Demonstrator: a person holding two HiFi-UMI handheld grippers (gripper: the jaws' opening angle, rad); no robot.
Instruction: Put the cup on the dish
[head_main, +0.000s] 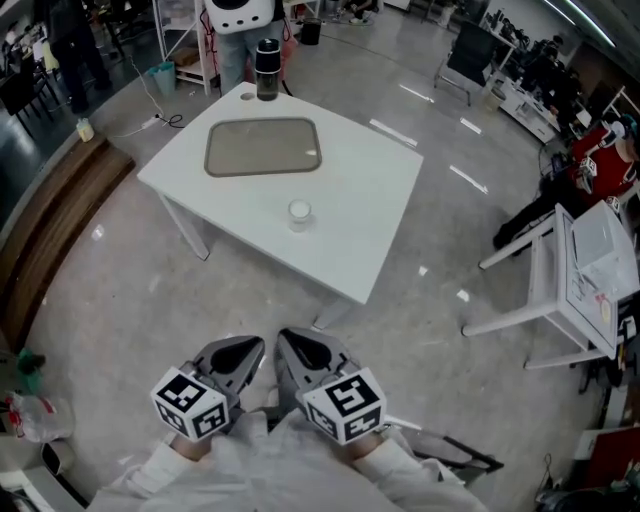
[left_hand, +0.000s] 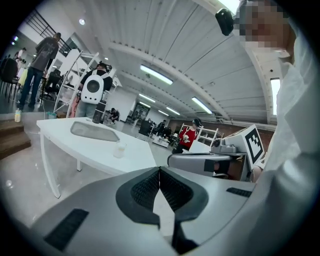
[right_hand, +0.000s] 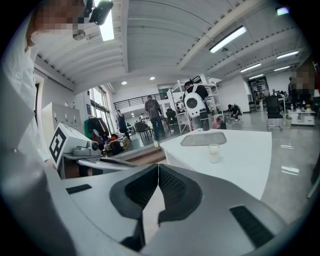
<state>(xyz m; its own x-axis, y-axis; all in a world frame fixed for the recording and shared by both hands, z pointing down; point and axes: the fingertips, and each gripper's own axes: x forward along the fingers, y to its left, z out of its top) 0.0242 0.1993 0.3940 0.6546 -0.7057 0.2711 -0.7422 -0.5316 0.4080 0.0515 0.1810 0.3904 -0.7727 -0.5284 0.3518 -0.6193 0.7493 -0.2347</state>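
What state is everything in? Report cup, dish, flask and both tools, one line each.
cup: upright on the table, off the dish.
dish: flat on the table, nothing on it.
flask: upright at the table's far edge.
left tool: shut, empty, short of the table.
right tool: shut, empty, short of the table.
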